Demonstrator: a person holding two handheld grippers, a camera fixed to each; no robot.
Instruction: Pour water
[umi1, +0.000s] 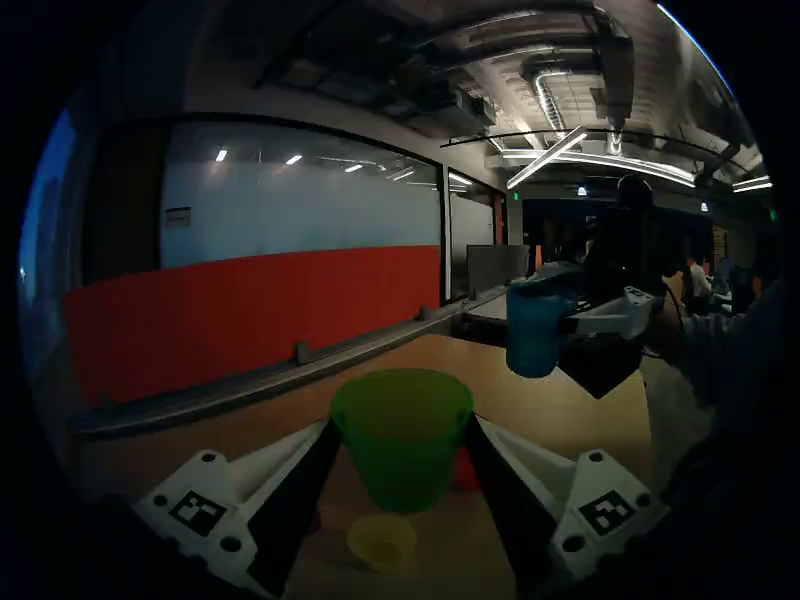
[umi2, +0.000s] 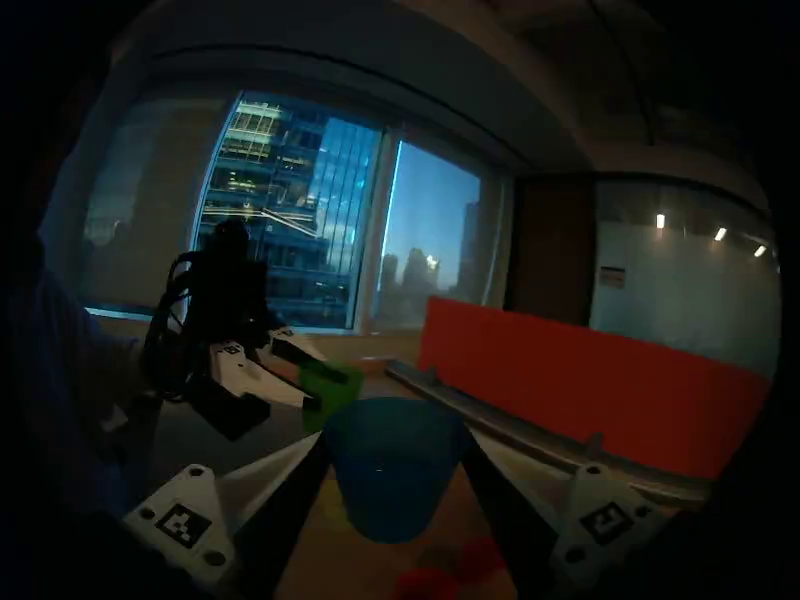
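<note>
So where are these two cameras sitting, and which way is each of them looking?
Left gripper view: rides on the left gripper, looking along its fingers, closed on the green cup, toward a red panel; the right gripper with the blue cup and the right sleeve show farther right.
Right gripper view: rides on the right gripper, looking past the blue cup toward city windows; the left sleeve shows at left.
Shared: both cups, both grippers, the red panel.
</note>
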